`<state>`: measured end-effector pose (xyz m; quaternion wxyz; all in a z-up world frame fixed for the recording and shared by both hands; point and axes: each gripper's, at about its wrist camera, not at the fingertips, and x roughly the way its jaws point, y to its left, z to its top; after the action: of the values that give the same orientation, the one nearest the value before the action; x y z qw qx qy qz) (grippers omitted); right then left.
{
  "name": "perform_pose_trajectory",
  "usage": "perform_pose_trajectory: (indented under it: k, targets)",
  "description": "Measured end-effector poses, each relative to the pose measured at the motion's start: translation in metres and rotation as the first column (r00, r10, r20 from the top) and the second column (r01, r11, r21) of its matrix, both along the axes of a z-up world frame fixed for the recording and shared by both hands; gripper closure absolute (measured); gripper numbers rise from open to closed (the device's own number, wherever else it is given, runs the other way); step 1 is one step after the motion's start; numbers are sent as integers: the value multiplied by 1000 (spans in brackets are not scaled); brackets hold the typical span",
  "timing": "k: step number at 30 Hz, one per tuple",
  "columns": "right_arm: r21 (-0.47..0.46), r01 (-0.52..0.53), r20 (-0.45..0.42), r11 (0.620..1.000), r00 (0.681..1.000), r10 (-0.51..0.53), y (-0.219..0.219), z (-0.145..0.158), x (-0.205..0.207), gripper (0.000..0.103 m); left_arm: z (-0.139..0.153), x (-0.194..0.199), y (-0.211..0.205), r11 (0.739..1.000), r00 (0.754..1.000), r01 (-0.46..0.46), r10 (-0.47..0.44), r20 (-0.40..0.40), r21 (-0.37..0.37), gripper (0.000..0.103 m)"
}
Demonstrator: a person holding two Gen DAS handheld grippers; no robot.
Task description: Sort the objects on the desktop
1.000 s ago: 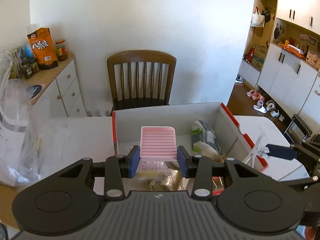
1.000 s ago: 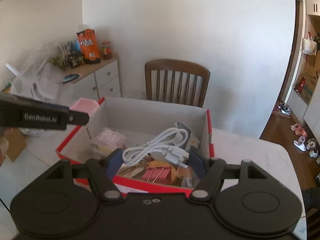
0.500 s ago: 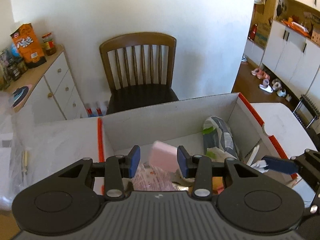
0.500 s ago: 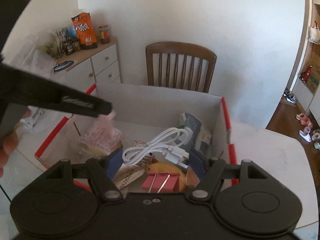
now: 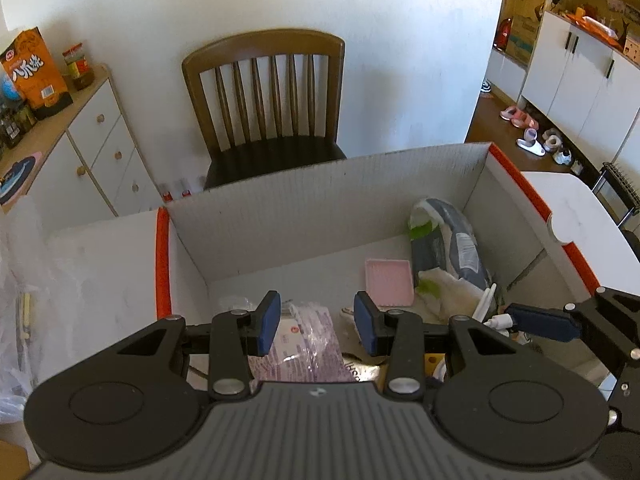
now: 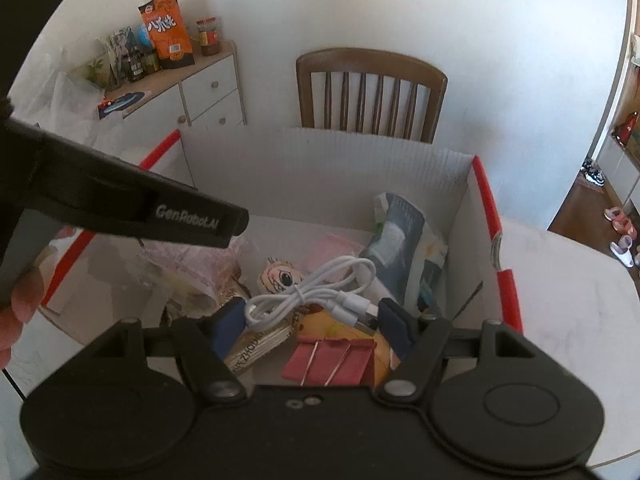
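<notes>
A white cardboard box with red edges (image 5: 312, 200) (image 6: 496, 216) stands on the white table and holds several items. My left gripper (image 5: 316, 322) is open and empty above the box. A pink ribbed pad (image 5: 389, 282) lies on the box floor just beyond it, beside a grey and green packet (image 5: 452, 240) (image 6: 400, 236). My right gripper (image 6: 310, 320) is shut on a coiled white cable (image 6: 320, 288) and holds it over the box. Under it lie red binder clips (image 6: 332, 362) and a cartoon card (image 6: 280, 276). A clear pink-printed bag (image 5: 304, 340) lies under my left gripper.
A wooden chair (image 5: 268, 92) stands behind the box against the wall. A white drawer cabinet (image 5: 92, 148) with an orange snack bag (image 5: 34, 72) is at the left. Clear plastic bags (image 5: 16, 280) lie on the table's left. White table surface (image 6: 560, 280) shows right of the box.
My left gripper let go of the pink pad, which dropped onto the box floor. Both grippers moved forward over the box. The right still holds the cable.
</notes>
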<state>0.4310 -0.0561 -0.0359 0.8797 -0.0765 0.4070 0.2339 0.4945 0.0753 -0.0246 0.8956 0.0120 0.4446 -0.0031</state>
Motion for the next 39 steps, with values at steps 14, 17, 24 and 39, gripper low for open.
perform_pose_trajectory:
  k: [14, 17, 24, 39]
  targets:
    - [38, -17, -6, 999, 1000, 17, -10, 2, -4, 17, 0, -8, 5, 999, 1000, -19, 19, 8, -30, 64]
    - [54, -26, -1, 998, 1000, 27, -15, 9, -6, 16, 3, -12, 7, 999, 1000, -21, 21, 14, -36, 64]
    - [66, -40, 34, 997, 999, 38, -26, 25, -16, 13, 20, -32, 4, 999, 998, -13, 16, 54, -53, 61]
    - [111, -42, 102, 993, 994, 31, -41, 53, -41, 4, 52, -85, -5, 999, 989, 2, 3, 150, -32, 28]
